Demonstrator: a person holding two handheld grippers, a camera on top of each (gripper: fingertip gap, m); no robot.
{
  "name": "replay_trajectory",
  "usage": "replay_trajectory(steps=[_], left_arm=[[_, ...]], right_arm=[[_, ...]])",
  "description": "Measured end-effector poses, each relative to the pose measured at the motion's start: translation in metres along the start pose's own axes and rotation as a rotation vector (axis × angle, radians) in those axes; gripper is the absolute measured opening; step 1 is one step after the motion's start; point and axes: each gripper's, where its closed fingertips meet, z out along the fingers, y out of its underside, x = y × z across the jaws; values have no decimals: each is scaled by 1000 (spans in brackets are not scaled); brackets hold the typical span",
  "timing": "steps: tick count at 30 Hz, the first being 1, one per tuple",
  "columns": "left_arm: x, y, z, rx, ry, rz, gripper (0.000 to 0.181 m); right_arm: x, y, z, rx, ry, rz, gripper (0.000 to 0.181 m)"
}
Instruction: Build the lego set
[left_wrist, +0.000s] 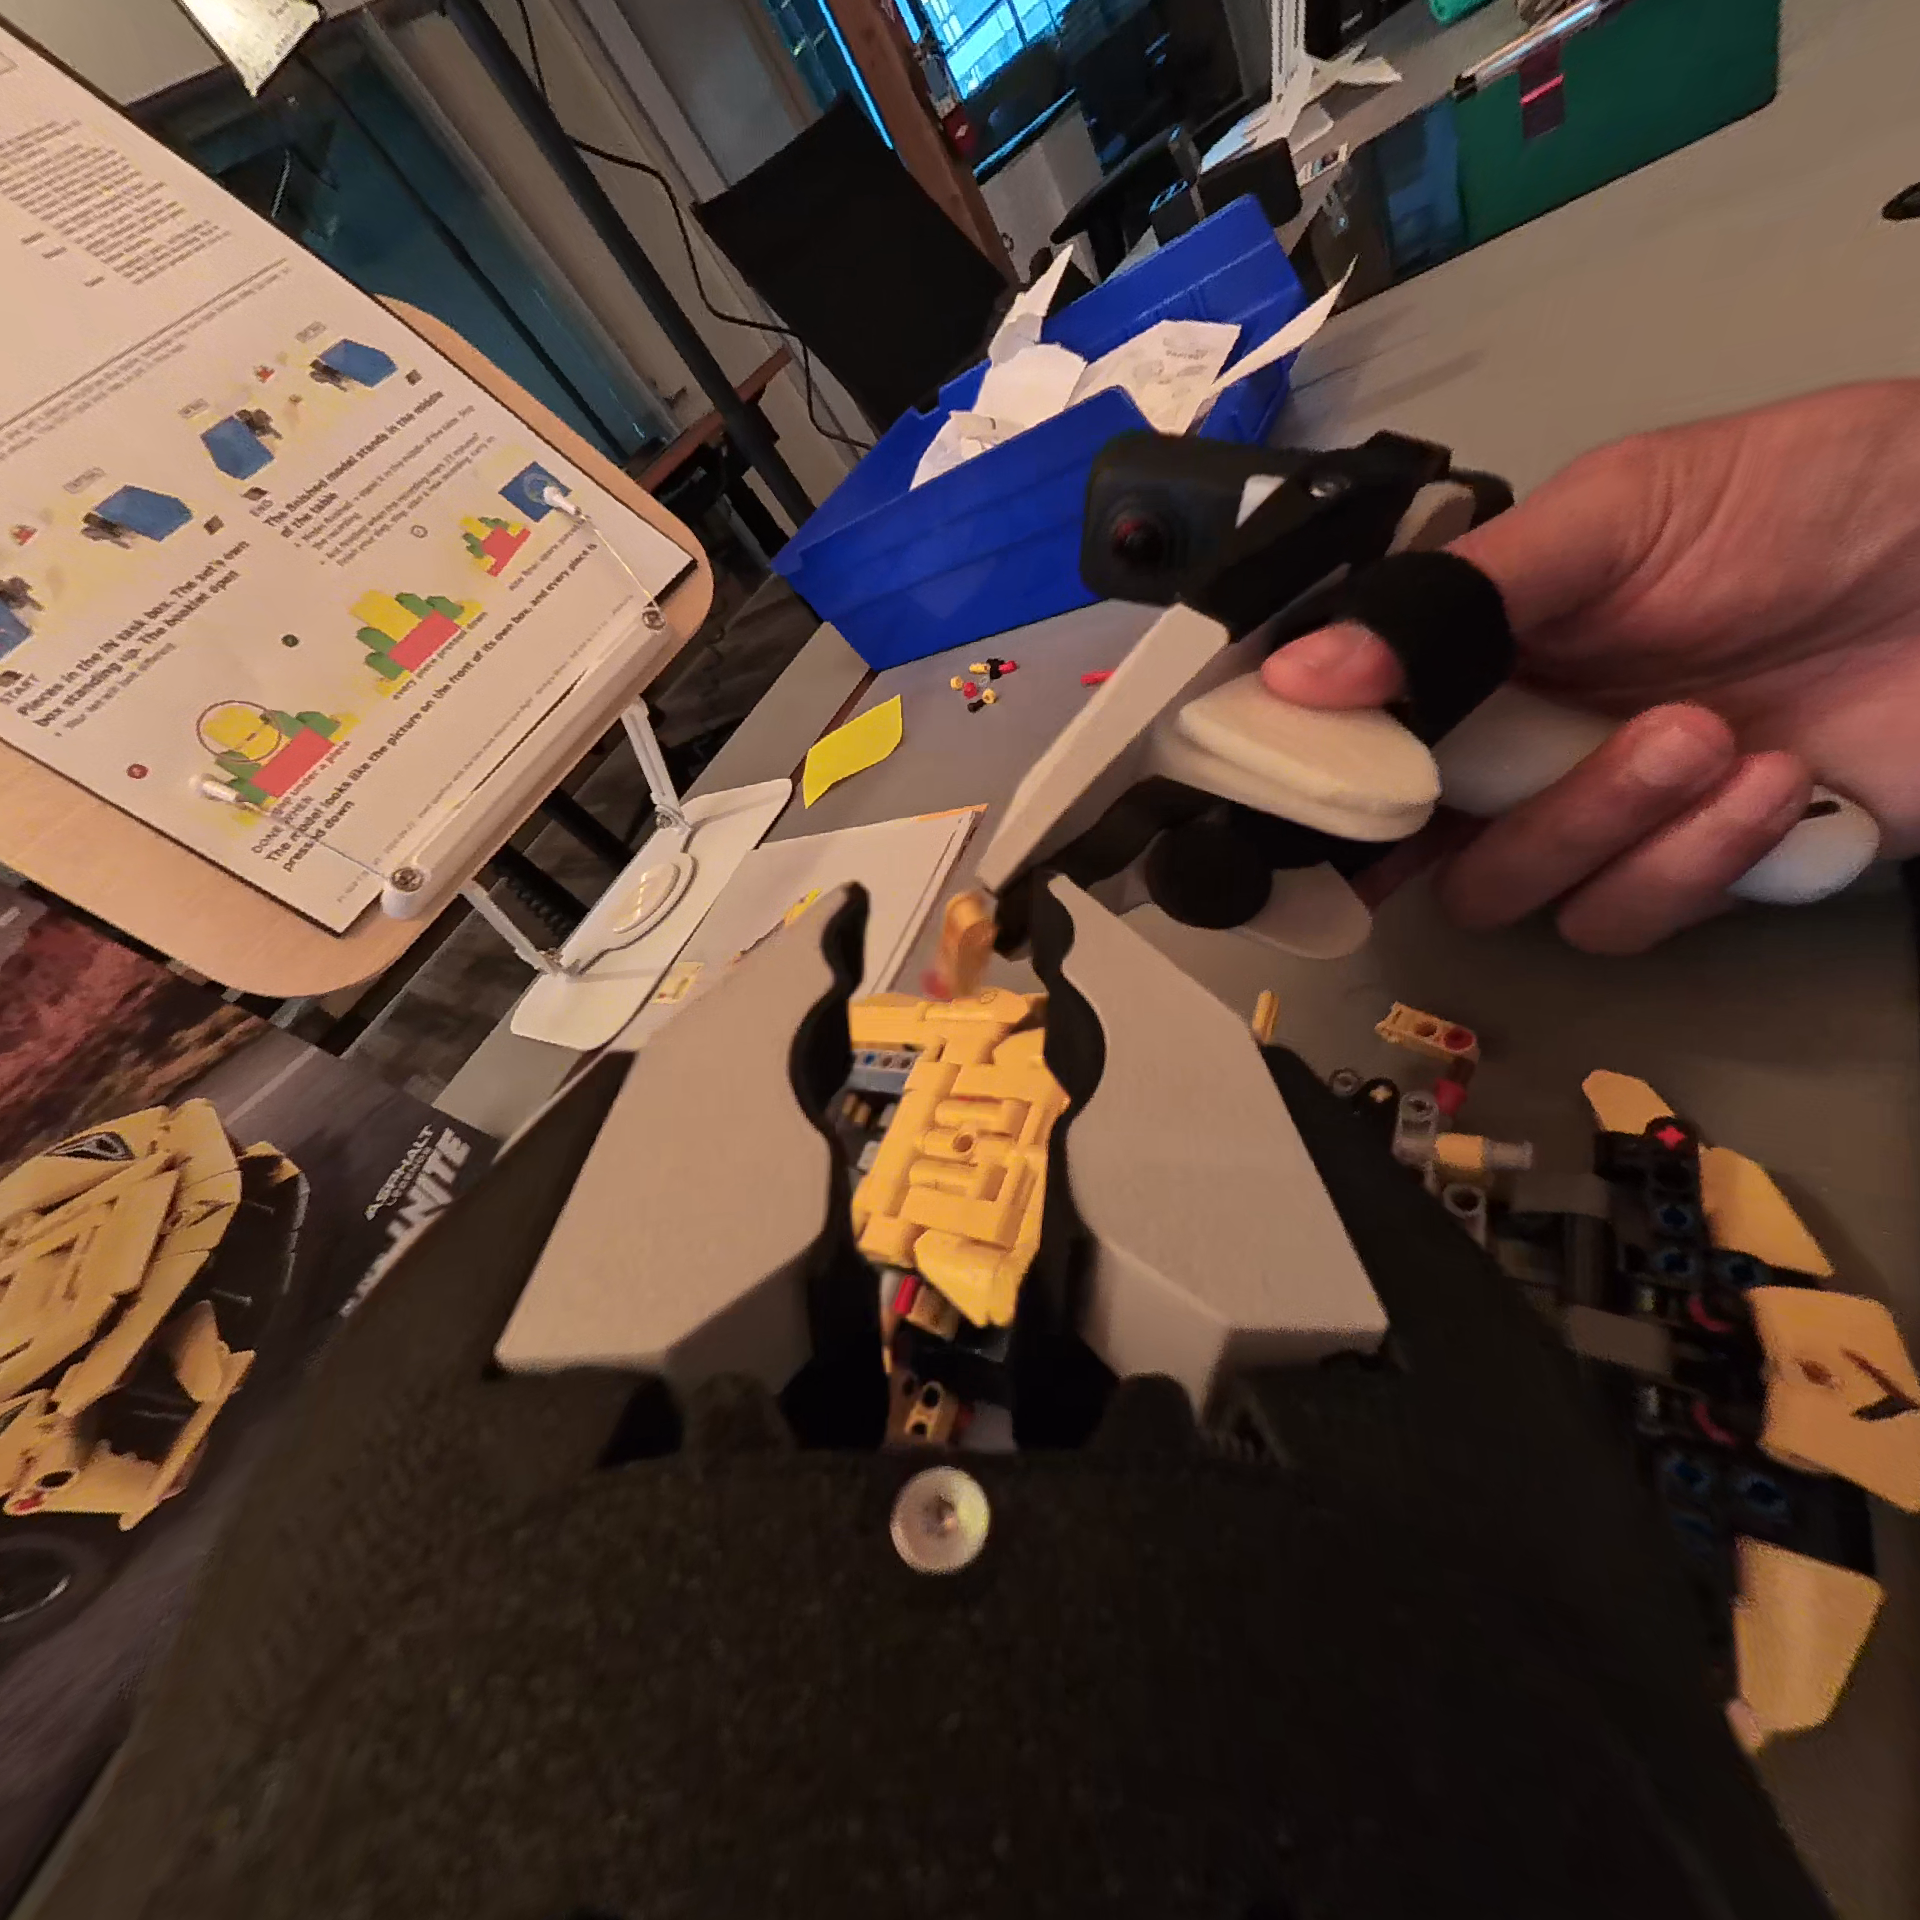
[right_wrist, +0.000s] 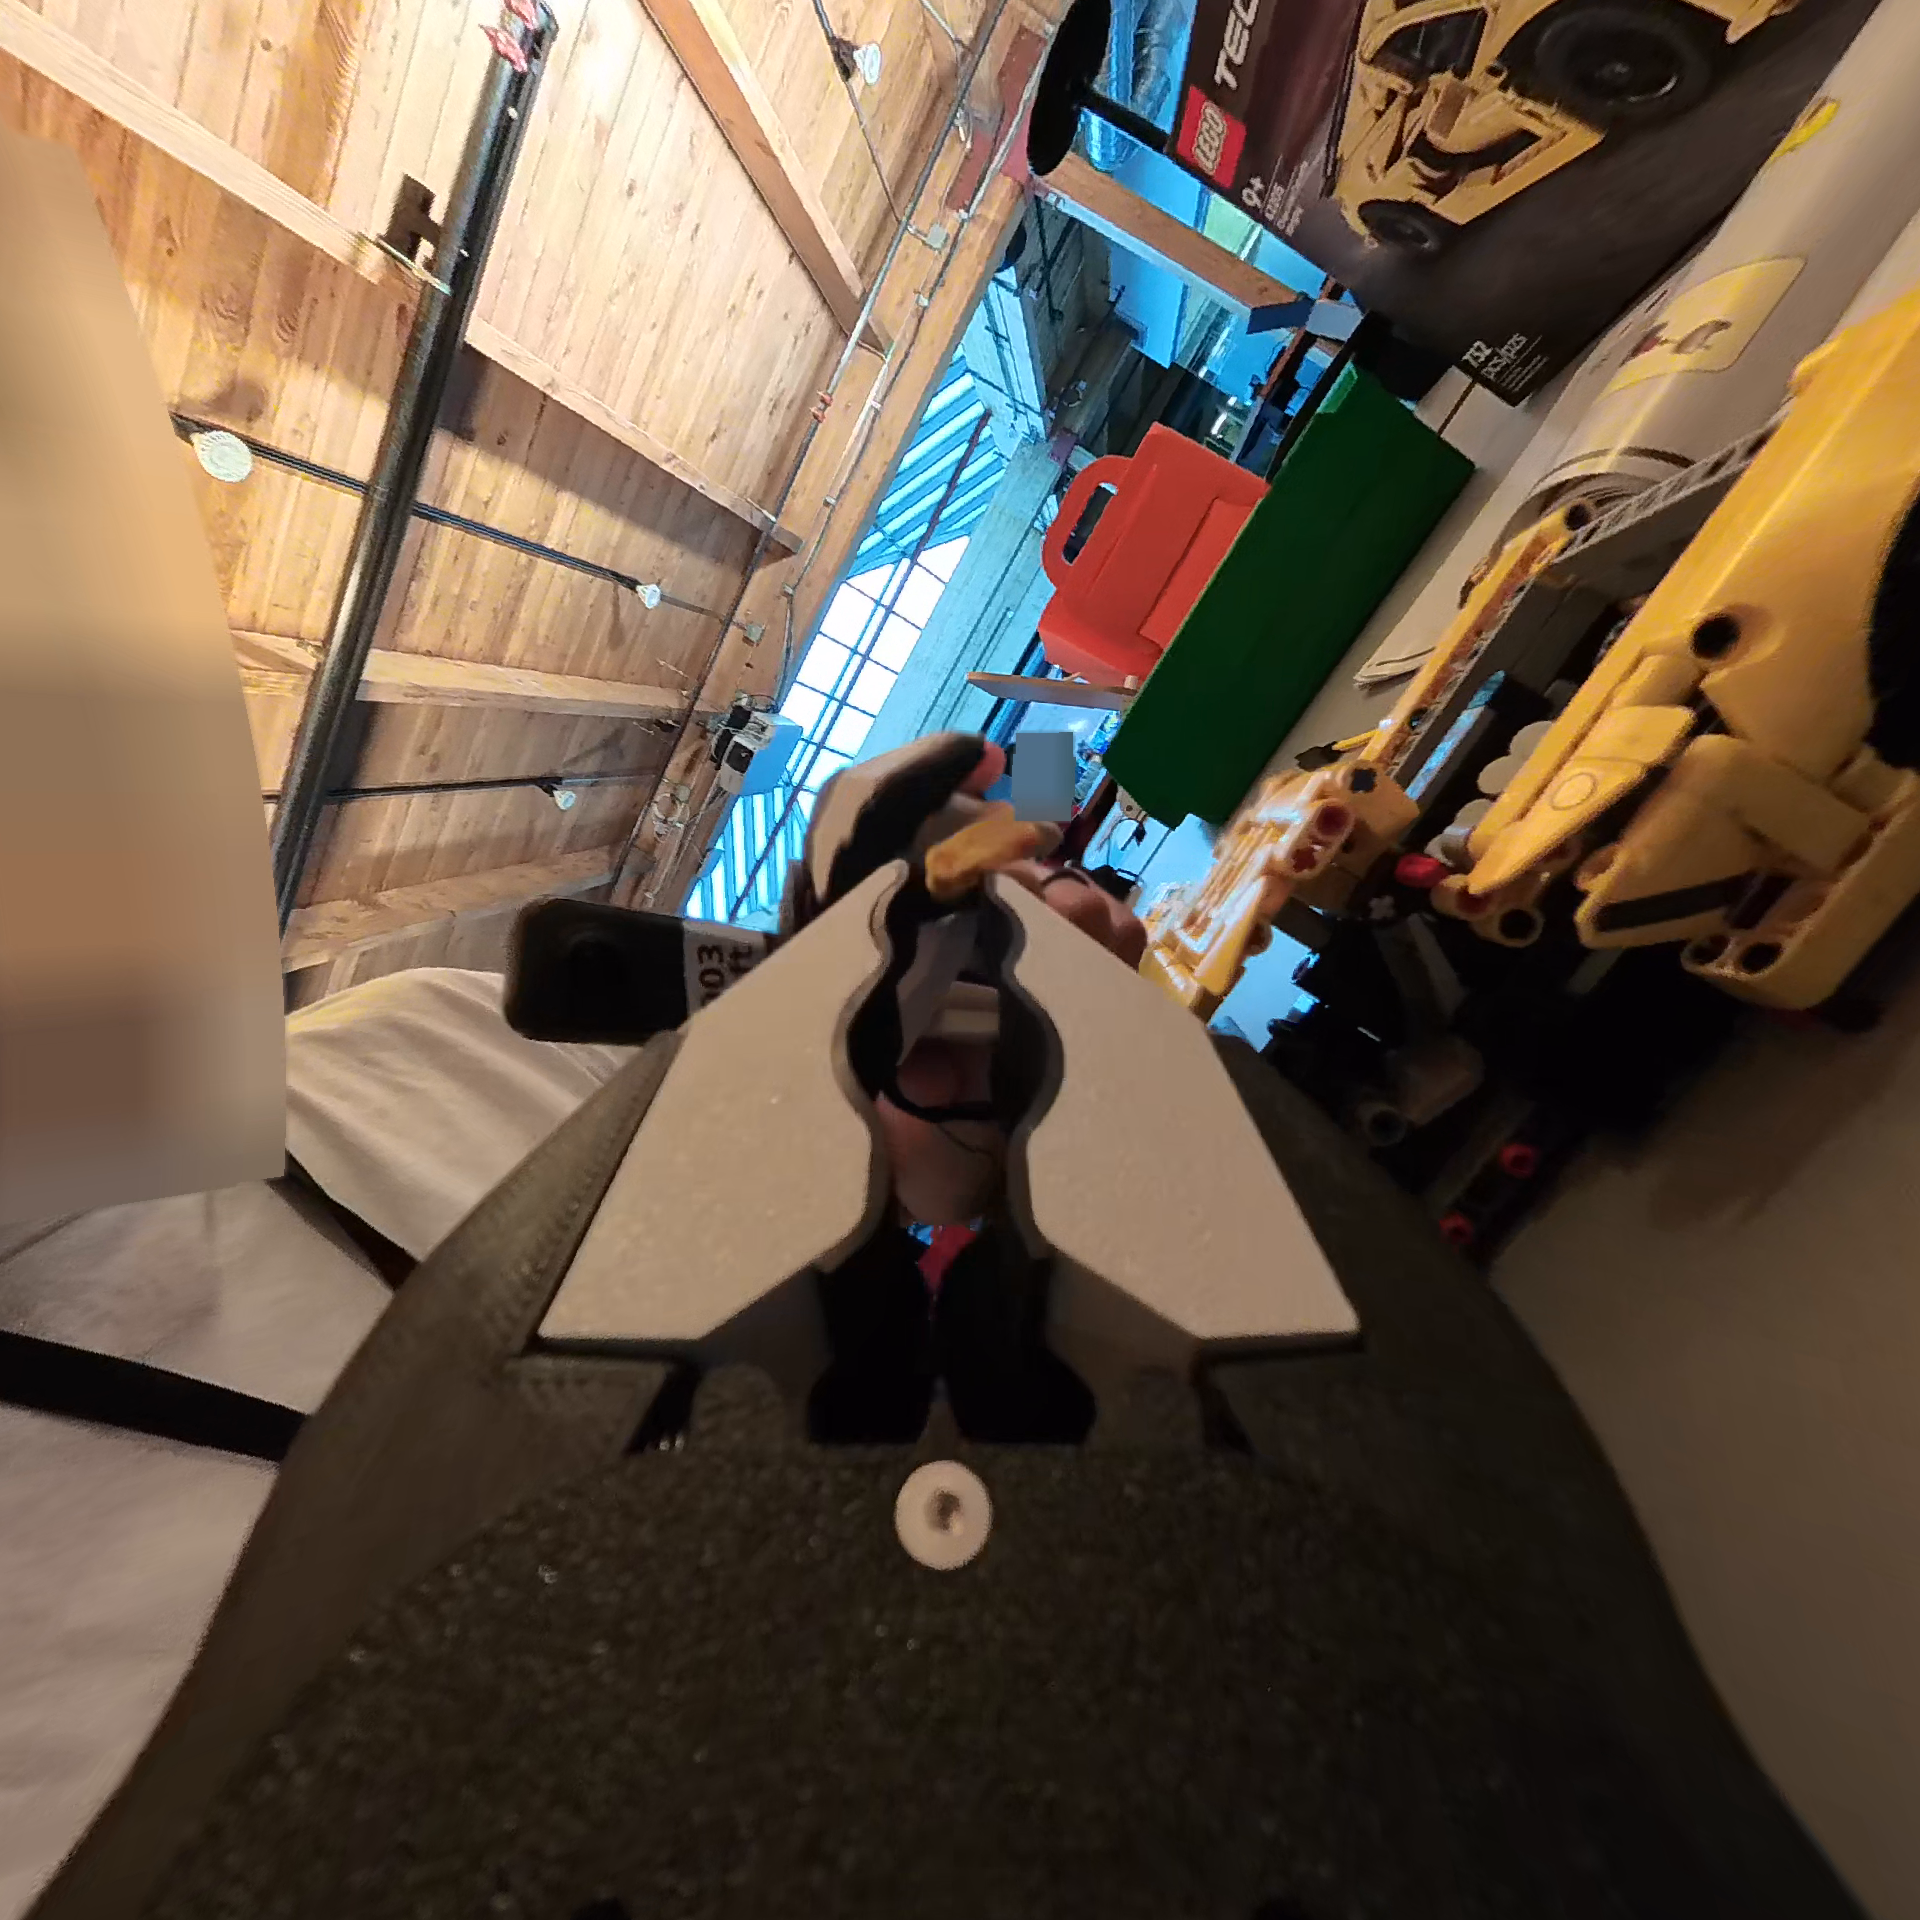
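In the left wrist view my left gripper (left_wrist: 951, 904) is shut on a yellow Lego sub-assembly (left_wrist: 961, 1143), which fills the gap between its grey fingers. My right gripper (left_wrist: 1003, 902) comes in from the right, held by a hand, with its tips at the far end of that sub-assembly. It is shut on a small yellow piece (left_wrist: 966, 935). In the right wrist view my right gripper (right_wrist: 951, 883) pinches the same small yellow piece (right_wrist: 982, 844) at its tips. The sub-assembly (right_wrist: 1262, 883) shows just to the right. The left gripper's camera (right_wrist: 592, 966) faces me.
A larger black and yellow car section (left_wrist: 1714, 1309) lies on the grey table at the right, with loose pieces (left_wrist: 1439, 1091) beside it. At the back are a blue bin of papers (left_wrist: 1039, 499), an instruction sheet on a stand (left_wrist: 312, 540) and the set's box (left_wrist: 156, 1247). A green bin (right_wrist: 1288, 603) also shows. Less than 4 cm separates the two grippers' tips.
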Motion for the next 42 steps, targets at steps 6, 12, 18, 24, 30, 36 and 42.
replay_trajectory(steps=[6,12,18,24,30,36,42], left_arm=[[5,5,-3,4,83,16,26],[-22,33,-22,-85,159,-169,35],[14,52,-74,-225,368,-435,34],[24,88,-81,-394,254,-521,32],[39,99,-70,-367,421,-599,32],[42,93,-57,-281,592,-572,30],[47,84,-51,-212,689,-502,22]], right_arm=[[4,5,3,-41,38,-28,11],[6,-16,-35,2,201,-135,14],[2,-1,-54,-20,337,-372,13],[11,3,-50,-91,388,-397,11],[29,22,-43,-249,543,-598,32],[56,46,-52,-495,668,-710,41],[52,47,-48,-485,628,-686,38]])
